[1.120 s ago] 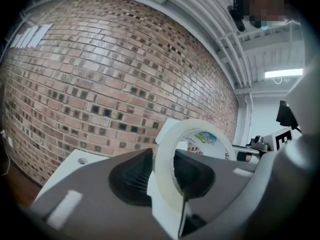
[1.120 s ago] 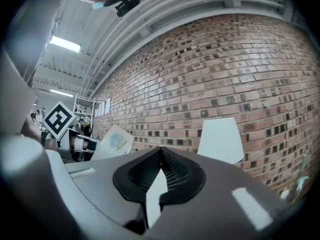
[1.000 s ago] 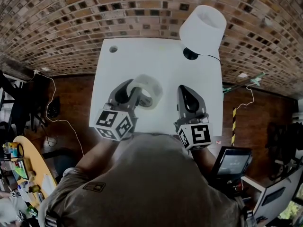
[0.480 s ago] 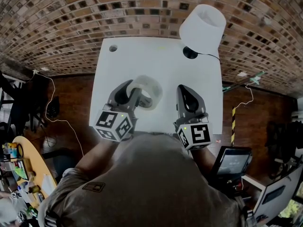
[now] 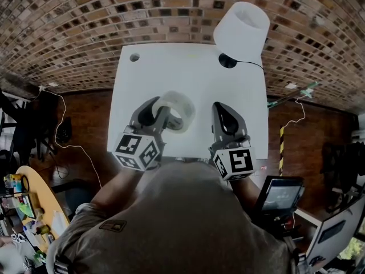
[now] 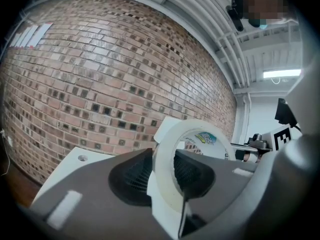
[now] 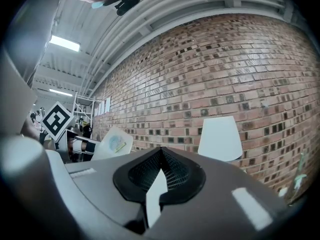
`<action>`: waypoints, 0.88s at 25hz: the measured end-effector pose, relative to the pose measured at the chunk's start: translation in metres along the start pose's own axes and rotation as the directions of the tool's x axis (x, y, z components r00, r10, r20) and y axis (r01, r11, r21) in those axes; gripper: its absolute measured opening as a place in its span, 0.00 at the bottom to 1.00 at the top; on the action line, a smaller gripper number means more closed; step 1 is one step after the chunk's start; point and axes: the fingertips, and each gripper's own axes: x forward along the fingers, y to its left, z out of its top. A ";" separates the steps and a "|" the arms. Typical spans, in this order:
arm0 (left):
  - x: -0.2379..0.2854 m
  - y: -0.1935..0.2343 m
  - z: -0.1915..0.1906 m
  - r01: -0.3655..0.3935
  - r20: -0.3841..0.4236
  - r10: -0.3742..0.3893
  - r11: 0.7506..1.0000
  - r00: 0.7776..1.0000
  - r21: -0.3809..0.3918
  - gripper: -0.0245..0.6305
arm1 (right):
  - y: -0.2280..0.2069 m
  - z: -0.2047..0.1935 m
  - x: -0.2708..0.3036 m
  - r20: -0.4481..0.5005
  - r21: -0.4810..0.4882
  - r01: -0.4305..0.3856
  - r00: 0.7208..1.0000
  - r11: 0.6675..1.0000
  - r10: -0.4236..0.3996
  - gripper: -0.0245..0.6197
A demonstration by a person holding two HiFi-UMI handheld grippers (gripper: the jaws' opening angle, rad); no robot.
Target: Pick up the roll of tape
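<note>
The roll of tape (image 5: 177, 108) is a wide whitish ring, held up above the white table (image 5: 171, 67). My left gripper (image 5: 165, 113) is shut on it, one pad inside the ring and one outside. In the left gripper view the roll (image 6: 165, 149) stands on edge between the dark pads, its printed core label facing right. My right gripper (image 5: 223, 112) hovers beside it over the table's near right part, shut with nothing in it; its pads meet at the tips (image 7: 160, 154). From the right gripper view the roll (image 7: 114, 143) shows off to the left.
A white lamp shade (image 5: 242, 32) stands at the table's far right corner over its dark base (image 5: 227, 61), with a cord running right. A small hole (image 5: 134, 57) sits at the far left corner. A brick wall (image 5: 74, 21) backs the table. Desks and screens flank the person.
</note>
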 end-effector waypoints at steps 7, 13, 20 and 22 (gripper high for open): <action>0.000 -0.002 -0.002 0.003 -0.003 -0.003 1.000 1.000 -0.004 0.20 | -0.001 -0.002 -0.002 -0.001 0.002 0.004 1.000 1.000 -0.004 0.05; 0.002 -0.002 -0.003 0.003 -0.004 -0.003 1.000 1.000 -0.003 0.20 | -0.003 -0.004 -0.001 -0.004 0.003 0.006 1.000 1.000 -0.006 0.05; 0.001 -0.002 -0.004 0.005 -0.014 -0.005 1.000 1.000 -0.004 0.20 | -0.002 -0.005 -0.001 -0.009 0.010 0.008 1.000 1.000 -0.008 0.05; 0.002 -0.002 -0.004 0.006 -0.015 -0.006 1.000 1.000 -0.004 0.20 | -0.001 -0.005 0.000 -0.008 0.012 0.006 1.000 1.000 -0.006 0.05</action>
